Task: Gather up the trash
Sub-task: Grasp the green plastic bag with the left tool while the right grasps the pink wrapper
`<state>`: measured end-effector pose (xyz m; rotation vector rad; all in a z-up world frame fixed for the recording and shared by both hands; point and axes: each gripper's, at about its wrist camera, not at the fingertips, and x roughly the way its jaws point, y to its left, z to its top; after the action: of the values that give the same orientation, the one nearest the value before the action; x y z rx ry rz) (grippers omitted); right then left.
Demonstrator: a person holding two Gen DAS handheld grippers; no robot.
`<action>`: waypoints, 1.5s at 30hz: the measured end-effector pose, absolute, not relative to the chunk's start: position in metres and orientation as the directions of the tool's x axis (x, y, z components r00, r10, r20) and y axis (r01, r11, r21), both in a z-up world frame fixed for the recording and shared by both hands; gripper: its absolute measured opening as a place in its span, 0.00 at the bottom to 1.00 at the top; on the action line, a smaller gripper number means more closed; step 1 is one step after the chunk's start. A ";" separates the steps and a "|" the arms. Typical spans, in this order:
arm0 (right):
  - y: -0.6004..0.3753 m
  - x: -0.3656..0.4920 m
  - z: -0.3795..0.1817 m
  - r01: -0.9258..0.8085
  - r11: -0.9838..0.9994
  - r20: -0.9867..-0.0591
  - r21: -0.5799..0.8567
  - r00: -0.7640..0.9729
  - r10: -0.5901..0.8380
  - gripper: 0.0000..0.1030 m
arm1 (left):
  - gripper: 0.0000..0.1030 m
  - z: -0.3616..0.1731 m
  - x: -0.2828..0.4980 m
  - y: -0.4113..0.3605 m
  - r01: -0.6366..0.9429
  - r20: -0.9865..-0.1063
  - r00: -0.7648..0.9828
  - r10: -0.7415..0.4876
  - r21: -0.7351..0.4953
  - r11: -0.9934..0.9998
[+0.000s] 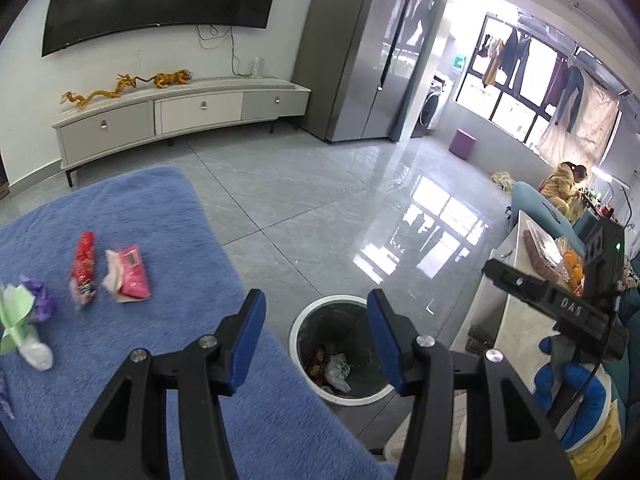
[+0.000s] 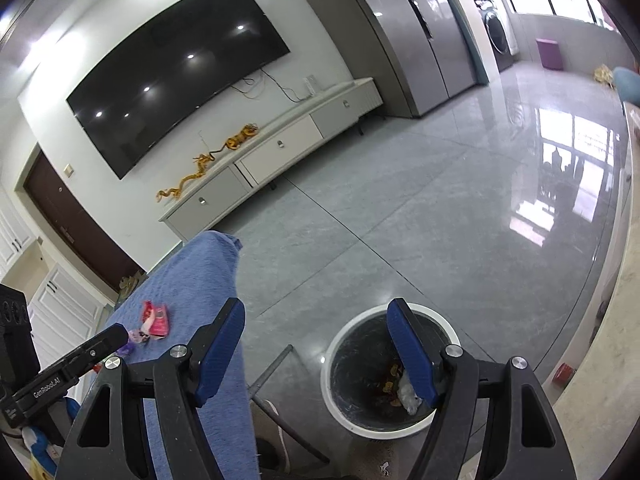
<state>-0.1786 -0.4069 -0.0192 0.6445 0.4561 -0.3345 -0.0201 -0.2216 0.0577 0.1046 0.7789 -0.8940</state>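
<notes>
A white-rimmed trash bin (image 1: 301, 322) with a dark liner stands on the floor beside a table under a blue cloth (image 1: 160, 344); wrappers lie at its bottom. On the cloth lie a red wrapper (image 1: 84, 264), a pink tissue packet (image 1: 130, 274), a purple and green wrapper (image 1: 24, 304) and a white piece (image 1: 38, 354). My left gripper (image 1: 316, 304) is open and empty above the cloth's edge and the bin. My right gripper (image 2: 316, 316) is open and empty above the bin (image 2: 340, 344); the pink packet (image 2: 158, 322) shows to its left.
A grey tiled floor (image 1: 320, 200) stretches to a white TV cabinet (image 1: 180, 112) and a grey fridge (image 1: 360, 52). A light counter (image 1: 516, 320) with fruit stands at the right. A person sits at the far right. A metal table leg (image 2: 272, 372) is below.
</notes>
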 end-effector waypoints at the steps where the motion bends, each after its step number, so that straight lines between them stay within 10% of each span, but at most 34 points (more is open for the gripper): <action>1: -0.402 -0.179 -0.014 0.427 0.759 -0.497 0.491 0.853 -0.158 0.70 | 0.50 0.060 -0.021 -0.214 0.731 -0.647 0.379 -0.662 -0.230 0.643; 24: -0.271 -0.166 0.084 0.229 0.926 -0.370 0.299 0.923 -0.109 0.73 | 0.55 0.070 0.016 0.028 0.442 -0.577 0.685 -0.445 -0.157 0.883; 45: -0.245 0.031 -0.007 0.080 0.951 -0.594 0.299 0.796 0.119 0.73 | 0.55 -0.021 0.159 0.005 0.435 -0.787 0.516 -0.338 -0.100 0.895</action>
<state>0.0309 -0.2447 -0.0071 0.3197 0.6534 0.0214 0.1588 0.0046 -0.0208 0.1152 0.9177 -0.4655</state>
